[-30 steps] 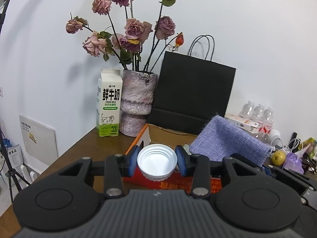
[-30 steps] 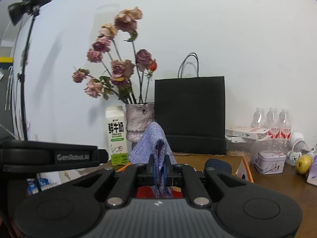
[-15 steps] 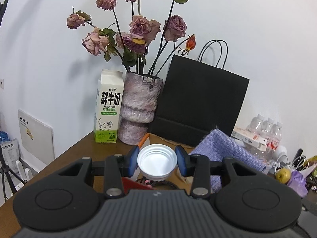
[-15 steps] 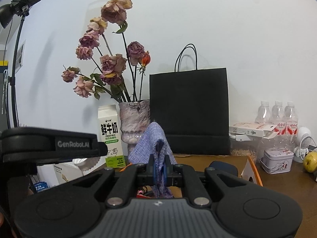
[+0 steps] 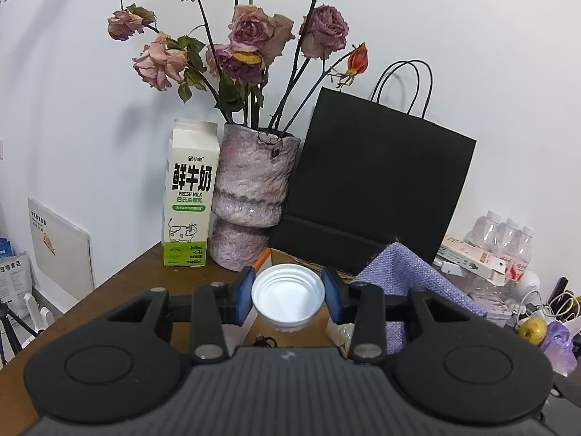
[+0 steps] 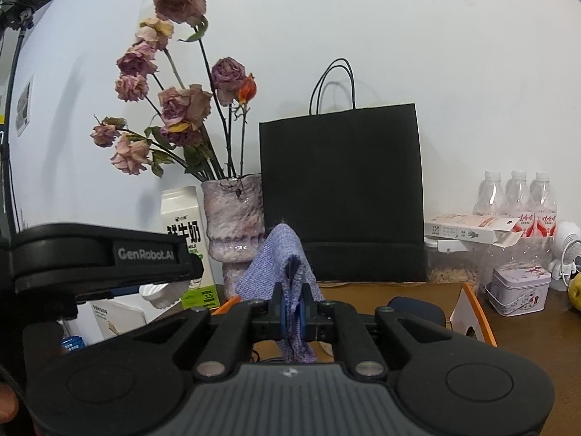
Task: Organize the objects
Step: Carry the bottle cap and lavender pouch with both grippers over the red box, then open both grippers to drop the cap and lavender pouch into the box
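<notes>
Two handheld grippers carry their loads above a wooden desk, both goods in the air and neither yet put down. The left gripper clamps a white cup between its blue pads, open mouth toward the camera, in front of the black paper bag and a little to its left. The right gripper is pinched tight on a fold of purple woven cloth, which rises above the jaws and hangs below them, again in front of the bag.

An orange-edged cardboard box lies open just in front of the bag; its contents are mostly hidden behind the grippers, though a dark rounded item shows inside in the right wrist view. By the look of it, this box is where the goods are headed, which would put the job at mid-carry: two items picked up, their placing still to come.

Left of the bag stand a vase of dried roses and a milk carton. Right of the bag, water bottles, a small printed tin and a yellow-green fruit lie loose, so more sorting may remain.
</notes>
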Demonstrator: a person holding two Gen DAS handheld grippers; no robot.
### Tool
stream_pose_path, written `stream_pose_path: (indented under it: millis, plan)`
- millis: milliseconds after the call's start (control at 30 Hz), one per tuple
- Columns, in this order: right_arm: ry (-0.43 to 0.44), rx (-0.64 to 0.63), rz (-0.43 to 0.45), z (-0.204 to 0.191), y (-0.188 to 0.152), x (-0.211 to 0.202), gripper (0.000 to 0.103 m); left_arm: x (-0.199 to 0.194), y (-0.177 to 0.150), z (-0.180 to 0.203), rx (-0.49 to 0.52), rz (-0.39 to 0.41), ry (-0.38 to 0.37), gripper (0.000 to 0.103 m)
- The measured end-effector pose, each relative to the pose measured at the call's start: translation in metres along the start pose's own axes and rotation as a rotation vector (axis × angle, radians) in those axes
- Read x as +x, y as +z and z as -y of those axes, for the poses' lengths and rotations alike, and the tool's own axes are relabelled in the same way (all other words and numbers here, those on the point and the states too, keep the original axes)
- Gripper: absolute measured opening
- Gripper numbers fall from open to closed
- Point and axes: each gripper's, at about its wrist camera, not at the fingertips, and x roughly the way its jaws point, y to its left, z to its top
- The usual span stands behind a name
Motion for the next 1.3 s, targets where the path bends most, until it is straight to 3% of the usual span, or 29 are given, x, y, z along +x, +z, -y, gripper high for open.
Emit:
stream_pose_path:
  millis: [533, 1167, 1267, 1300]
  plan:
    - [-0.028, 0.023, -0.034, 0.014, 0.001, 0.043, 0.006, 0.046, -0.002, 0.010, 0.023, -0.013, -0.005, 0.041]
    - [-0.068, 0.050, -0.104, 0.028, -0.014, 0.072, 0.007, 0.089, -0.019, 0.019, 0.075, -0.105, 0.010, 0.041]
    - [-0.075, 0.052, -0.112, 0.029, -0.015, 0.074, 0.012, 0.090, -0.019, 0.017, 0.060, -0.115, 0.007, 0.044]
    - [-0.080, 0.053, -0.114, 0.029, -0.015, 0.074, 0.014, 0.090, -0.018, 0.016, 0.056, -0.115, 0.003, 0.050]
